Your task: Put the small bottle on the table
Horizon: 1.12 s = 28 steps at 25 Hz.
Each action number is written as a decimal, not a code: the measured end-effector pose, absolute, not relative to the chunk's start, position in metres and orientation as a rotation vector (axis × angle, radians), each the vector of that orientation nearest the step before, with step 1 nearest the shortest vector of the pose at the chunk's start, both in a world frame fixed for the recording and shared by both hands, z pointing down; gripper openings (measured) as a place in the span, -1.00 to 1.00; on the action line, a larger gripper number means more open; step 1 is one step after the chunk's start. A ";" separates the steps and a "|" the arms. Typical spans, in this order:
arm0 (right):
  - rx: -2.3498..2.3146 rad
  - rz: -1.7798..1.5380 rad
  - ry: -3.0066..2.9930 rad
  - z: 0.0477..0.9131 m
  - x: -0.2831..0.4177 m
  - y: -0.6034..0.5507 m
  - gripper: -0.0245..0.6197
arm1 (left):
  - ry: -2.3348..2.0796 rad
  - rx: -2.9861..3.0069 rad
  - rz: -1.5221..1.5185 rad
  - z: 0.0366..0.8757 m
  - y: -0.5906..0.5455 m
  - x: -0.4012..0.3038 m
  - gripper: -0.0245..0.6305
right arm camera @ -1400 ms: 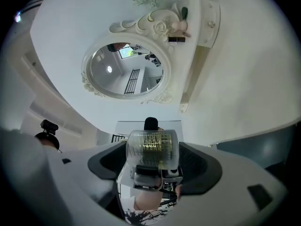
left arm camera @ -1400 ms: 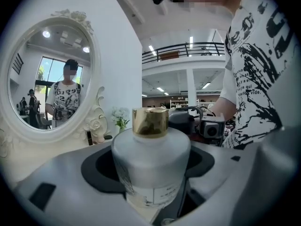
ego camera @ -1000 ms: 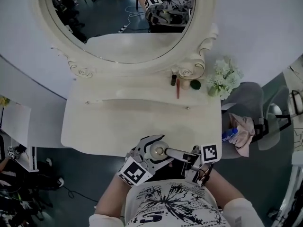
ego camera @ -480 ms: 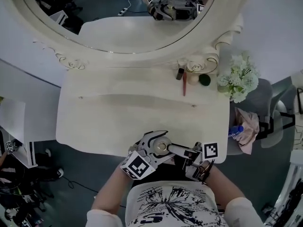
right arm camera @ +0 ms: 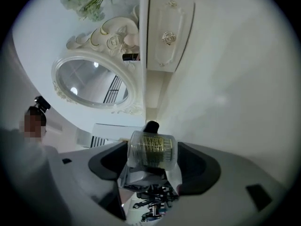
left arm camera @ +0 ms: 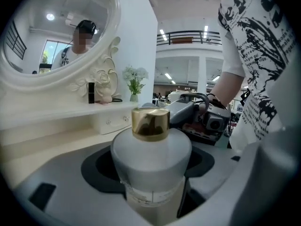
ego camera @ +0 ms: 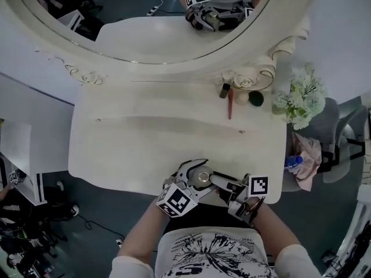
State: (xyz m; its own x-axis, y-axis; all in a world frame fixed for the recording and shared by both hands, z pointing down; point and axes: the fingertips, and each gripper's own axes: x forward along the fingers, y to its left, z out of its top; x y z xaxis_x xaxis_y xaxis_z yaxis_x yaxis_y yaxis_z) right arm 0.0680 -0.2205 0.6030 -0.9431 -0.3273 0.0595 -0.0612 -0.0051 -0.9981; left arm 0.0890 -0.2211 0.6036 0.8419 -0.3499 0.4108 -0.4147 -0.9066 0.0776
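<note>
A small frosted white bottle (left arm camera: pixel 151 164) with a gold cap (ego camera: pixel 201 178) is upright between the jaws of my left gripper (ego camera: pixel 197 183), which is shut on its body. It hangs over the front edge of the white dressing table (ego camera: pixel 145 149); its base is hidden. My right gripper (ego camera: pixel 213 182) comes in from the right, rolled on its side, jaws one above the other. They stand apart, level with the cap (right arm camera: pixel 151 149), whose top is bare. In the left gripper view the right gripper (left arm camera: pixel 202 119) shows just behind the cap.
A large oval mirror (ego camera: pixel 151 22) backs the table. At the back right stand a dark tube (ego camera: pixel 225 90), a red pencil (ego camera: pixel 230 106), a green round thing (ego camera: pixel 255 98) and white flowers (ego camera: pixel 301 100). A chair with pink cloth (ego camera: pixel 304 161) is right of the table.
Both grippers, still together with the bottle, have come slightly forward from in front of the table to over its front edge. The head view has shifted.
</note>
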 end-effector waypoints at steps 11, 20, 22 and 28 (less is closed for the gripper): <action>-0.582 -2.003 2.112 0.613 0.085 -0.231 -0.04 | -0.700 2.841 0.684 0.625 -0.233 0.100 0.15; -0.649 -2.034 2.081 0.621 0.093 -0.235 -0.07 | -0.744 2.785 0.730 0.631 -0.239 0.103 0.15; -0.690 -2.056 2.092 0.627 0.096 -0.233 -0.07 | -0.735 2.777 0.753 0.632 -0.239 0.104 0.16; -0.722 -2.049 2.124 0.629 0.096 -0.232 -0.06 | -0.760 2.790 0.765 0.633 -0.240 0.105 0.16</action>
